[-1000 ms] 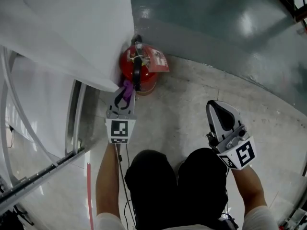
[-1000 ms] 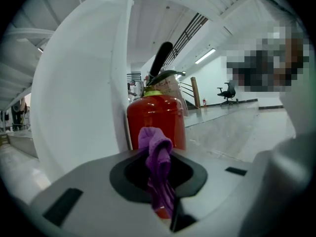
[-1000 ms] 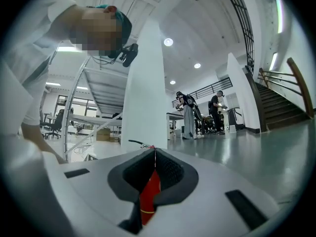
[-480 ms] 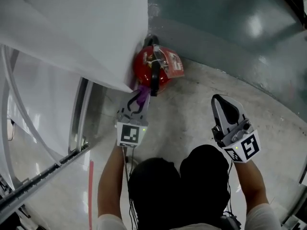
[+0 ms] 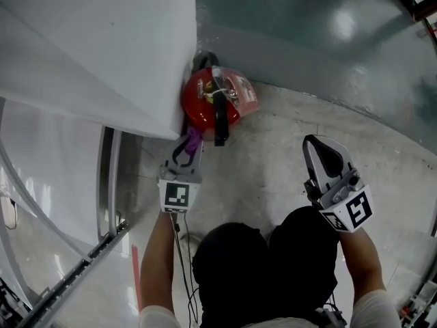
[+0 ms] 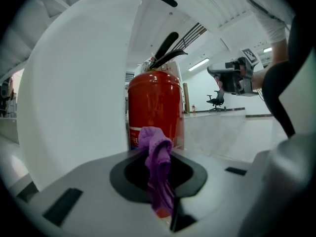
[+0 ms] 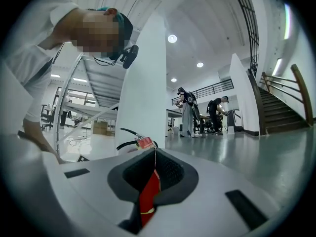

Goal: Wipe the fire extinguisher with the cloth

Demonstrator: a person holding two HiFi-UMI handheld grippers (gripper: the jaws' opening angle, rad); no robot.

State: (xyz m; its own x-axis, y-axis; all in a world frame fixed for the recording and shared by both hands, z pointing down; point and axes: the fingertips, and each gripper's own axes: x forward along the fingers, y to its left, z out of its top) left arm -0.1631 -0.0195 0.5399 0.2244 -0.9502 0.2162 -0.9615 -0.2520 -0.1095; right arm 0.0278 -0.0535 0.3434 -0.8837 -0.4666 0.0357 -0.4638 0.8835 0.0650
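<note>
A red fire extinguisher (image 5: 205, 104) with a black lever and a red tag stands on the floor against a white pillar (image 5: 102, 39). My left gripper (image 5: 188, 144) is shut on a purple cloth (image 5: 193, 141) and points at the cylinder's lower near side. In the left gripper view the bunched cloth (image 6: 157, 157) hangs from my left gripper (image 6: 159, 149) right in front of the red cylinder (image 6: 154, 105); whether they touch I cannot tell. My right gripper (image 5: 318, 147) hovers apart at the right, shut and empty. In the right gripper view, the extinguisher (image 7: 148, 194) shows behind the right gripper (image 7: 154, 168).
A dark green wall (image 5: 307, 26) rises behind the extinguisher, above the concrete floor (image 5: 259, 176). A metal rail (image 5: 109, 176) runs along the left. My knees (image 5: 266, 265) fill the bottom of the head view. People stand far off in the hall (image 7: 190, 112).
My left gripper has sunk a little with the cloth and stays at the extinguisher's near side. The right gripper has shifted slightly and stays shut.
</note>
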